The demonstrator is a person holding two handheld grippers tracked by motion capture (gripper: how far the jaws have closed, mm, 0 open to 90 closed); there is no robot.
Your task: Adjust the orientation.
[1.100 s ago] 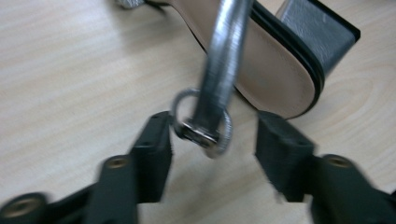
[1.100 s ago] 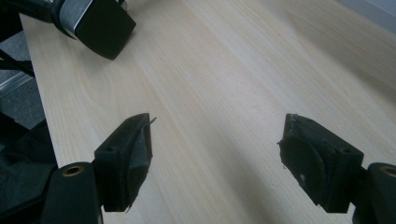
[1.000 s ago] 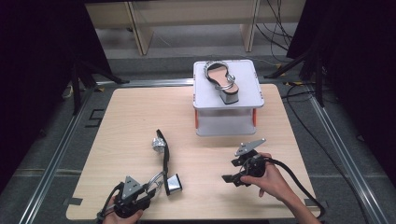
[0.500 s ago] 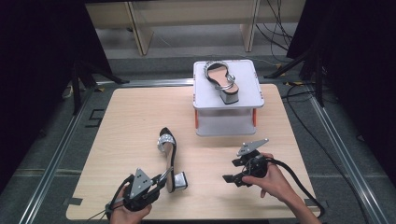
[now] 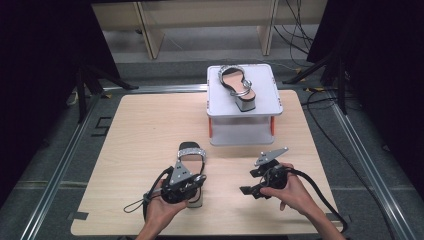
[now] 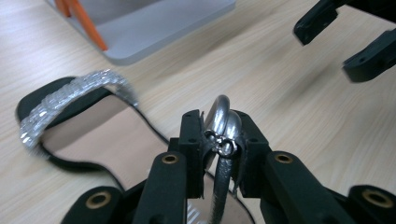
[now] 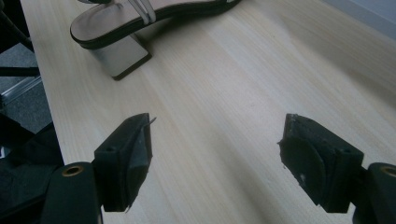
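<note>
left claw clenched on sandal strap | right claw released | white stand beyond

lit evenly from above, tabletop bright, surroundings falling into near black at left and right edges. soft shadows pooling beneath raised platform. close views slightly soft, blurring toward lower corners; faint glare on metal buckle.

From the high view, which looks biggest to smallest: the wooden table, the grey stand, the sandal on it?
1. Wooden table, by far the largest.
2. Grey stand.
3. Sandal on the stand, smallest; it fits within the stand's top with room to spare.
</note>
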